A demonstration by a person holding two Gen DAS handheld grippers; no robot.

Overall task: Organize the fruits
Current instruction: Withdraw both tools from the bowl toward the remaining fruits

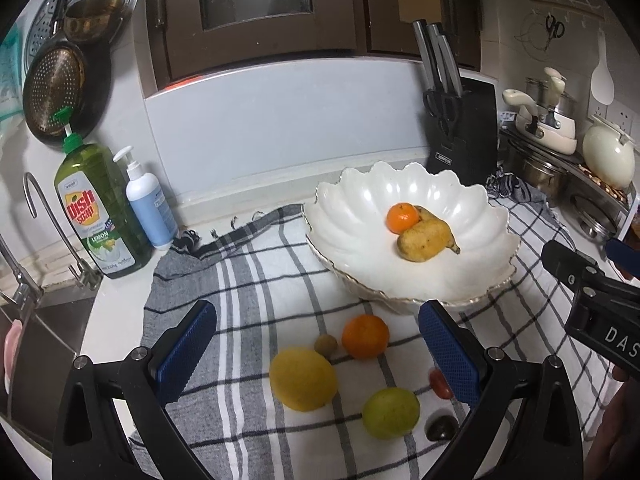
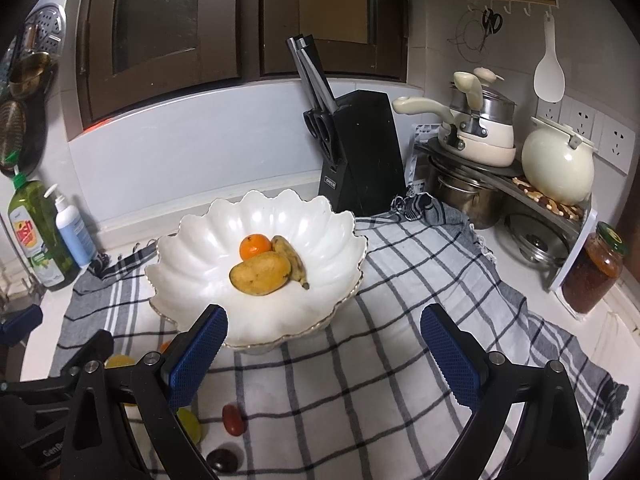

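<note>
A white scalloped bowl point(image 1: 360, 208) point(image 2: 200, 240) on a checked cloth holds a tangerine point(image 1: 403, 218) point(image 2: 255, 246), a mango point(image 1: 425, 239) point(image 2: 260, 273) and a small banana point(image 2: 291, 261). In front of it on the cloth lie an orange point(image 1: 365, 336), a small brown fruit point(image 1: 325, 345), a lemon point(image 1: 303, 378), a green fruit point(image 1: 391, 412) point(image 2: 191, 424), a small red fruit point(image 1: 439, 384) point(image 2: 233, 420) and a dark fruit point(image 1: 441, 427) point(image 2: 222, 459). My left gripper point(image 1: 318, 356) is open above these loose fruits. My right gripper point(image 2: 324, 356) is open over the cloth, right of the bowl's front.
Dish soap point(image 1: 102, 208) and a pump bottle point(image 1: 150, 208) stand by the sink tap point(image 1: 40, 216) at left. A black knife block point(image 2: 360, 160), stacked pots point(image 2: 472, 132), a cream kettle point(image 2: 558, 166) and a jar point(image 2: 594, 272) line the back right.
</note>
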